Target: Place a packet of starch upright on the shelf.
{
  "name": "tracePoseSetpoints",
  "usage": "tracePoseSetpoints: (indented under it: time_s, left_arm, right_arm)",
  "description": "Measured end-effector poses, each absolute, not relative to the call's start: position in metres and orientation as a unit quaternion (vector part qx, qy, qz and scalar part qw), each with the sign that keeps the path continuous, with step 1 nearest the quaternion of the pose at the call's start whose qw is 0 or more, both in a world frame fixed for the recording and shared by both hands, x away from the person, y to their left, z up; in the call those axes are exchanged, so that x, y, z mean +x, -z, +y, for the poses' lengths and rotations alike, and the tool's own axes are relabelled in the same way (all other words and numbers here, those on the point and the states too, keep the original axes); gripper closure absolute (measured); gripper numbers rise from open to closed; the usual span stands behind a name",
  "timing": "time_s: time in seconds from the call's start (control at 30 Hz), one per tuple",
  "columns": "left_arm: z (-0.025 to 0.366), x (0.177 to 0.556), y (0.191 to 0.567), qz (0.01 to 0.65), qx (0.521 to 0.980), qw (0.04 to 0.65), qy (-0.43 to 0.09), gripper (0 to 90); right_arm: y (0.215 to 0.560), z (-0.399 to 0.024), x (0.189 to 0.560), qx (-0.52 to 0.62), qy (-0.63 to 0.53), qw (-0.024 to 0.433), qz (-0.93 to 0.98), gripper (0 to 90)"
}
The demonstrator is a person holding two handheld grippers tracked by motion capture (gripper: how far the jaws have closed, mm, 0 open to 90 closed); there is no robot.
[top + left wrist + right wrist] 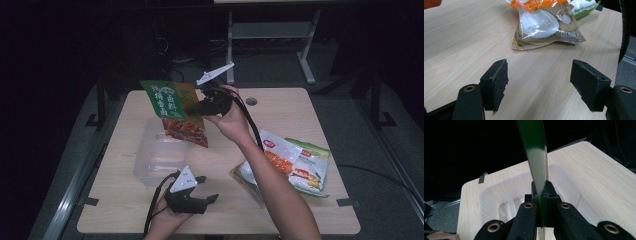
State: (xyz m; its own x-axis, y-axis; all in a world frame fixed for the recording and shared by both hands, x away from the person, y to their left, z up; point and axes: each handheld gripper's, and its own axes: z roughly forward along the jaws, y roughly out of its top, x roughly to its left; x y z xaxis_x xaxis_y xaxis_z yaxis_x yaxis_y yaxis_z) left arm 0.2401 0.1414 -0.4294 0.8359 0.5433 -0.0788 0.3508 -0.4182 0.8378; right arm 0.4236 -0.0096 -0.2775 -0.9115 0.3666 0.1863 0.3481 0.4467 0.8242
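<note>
High view is showing the right tool (pixel 199 107) pinching a green snack packet (pixel 172 111) by its edge, so the packet is hanging freely above the clear plastic bin (pixel 159 157) (likely its destination). Right gripper view is looking straight down into that bin (pixel 524 192). Meanwhile the left tool (pixel 202 196) is resting spread near the surface (pixel 280 210), waiting beside the remaining packets (pixel 290 162).

Dim room, wooden table (pixel 300 110), grey floor (pixel 380 150)
</note>
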Motion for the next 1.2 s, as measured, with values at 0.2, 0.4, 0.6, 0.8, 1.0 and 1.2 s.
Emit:
tracePoseSetpoints:
  time_s: [0.2,0.4,0.6,0.8,1.0,1.2]
  left_arm:
    - [0.14,0.241,0.43,0.264,0.838,0.466,-0.102,29.7]
    - [0.138,0.241,0.43,0.26,0.841,0.464,-0.101,29.6]
    - [0.138,0.24,0.43,0.258,0.841,0.464,-0.104,29.5]
    - [0.137,0.24,0.43,0.259,0.839,0.467,-0.104,29.3]
    - [0.137,0.24,0.43,0.259,0.839,0.467,-0.104,29.2]
    - [0.137,0.239,0.429,0.252,0.842,0.464,-0.108,29.2]
  right_arm:
    - [0.275,-0.001,0.43,0.21,-0.483,0.01,0.85,90.0]
    - [0.273,0.009,0.439,0.211,-0.485,0.01,0.849,90.0]
    - [0.276,0.022,0.447,0.215,-0.486,0.009,0.847,90.0]
    - [0.285,0.034,0.455,0.215,-0.486,0.008,0.847,90.0]
    - [0.297,0.044,0.462,0.219,-0.489,0.002,0.844,90.0]
    - [0.311,0.048,0.467,0.226,-0.493,-0.002,0.84,90.0]
